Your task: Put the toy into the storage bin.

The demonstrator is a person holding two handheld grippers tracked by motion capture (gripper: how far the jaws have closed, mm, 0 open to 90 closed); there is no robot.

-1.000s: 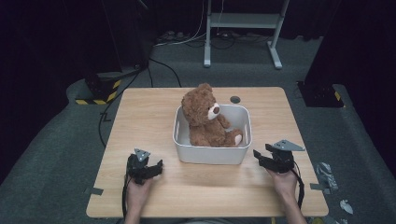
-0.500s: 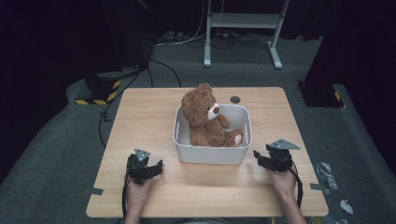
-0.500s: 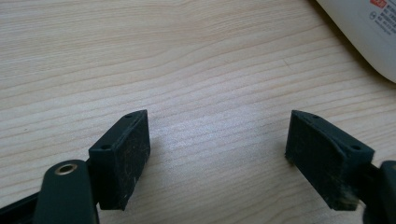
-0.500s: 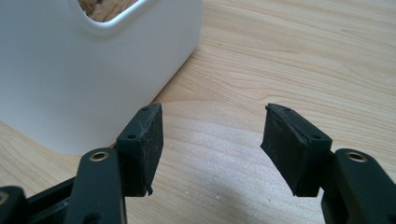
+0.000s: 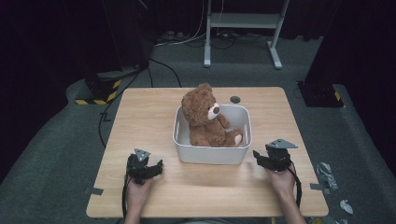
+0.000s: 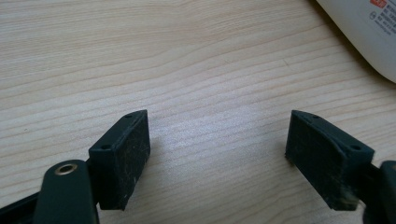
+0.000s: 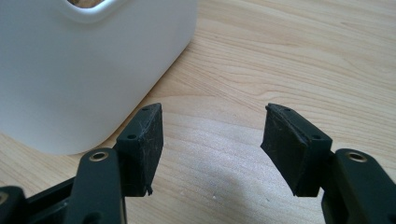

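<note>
A brown teddy bear (image 5: 204, 117) sits upright in a white plastic bin (image 5: 211, 153) at the middle of the wooden table (image 5: 154, 112). My left gripper (image 5: 156, 167) rests low over the table, left of the bin's front corner, open with bare wood between its pads (image 6: 126, 156). The bin's white wall (image 6: 369, 32) shows at the top right of the left gripper view. My right gripper (image 5: 258, 156) is just off the bin's front right corner, open and empty. In the right gripper view its left fingertip (image 7: 144, 140) stands close beside the bin's rounded corner (image 7: 88, 70), apart from it.
A small dark round disc (image 5: 235, 99) lies on the table behind the bin. Bits of tape (image 5: 94, 191) stick at the table's left front edge. Crumpled scraps (image 5: 327, 170) lie on the grey floor at the right. A metal stand (image 5: 243, 21) and cables are beyond the table.
The right gripper has shifted slightly left toward the bin's front right corner. The left gripper and the bear have stayed put.
</note>
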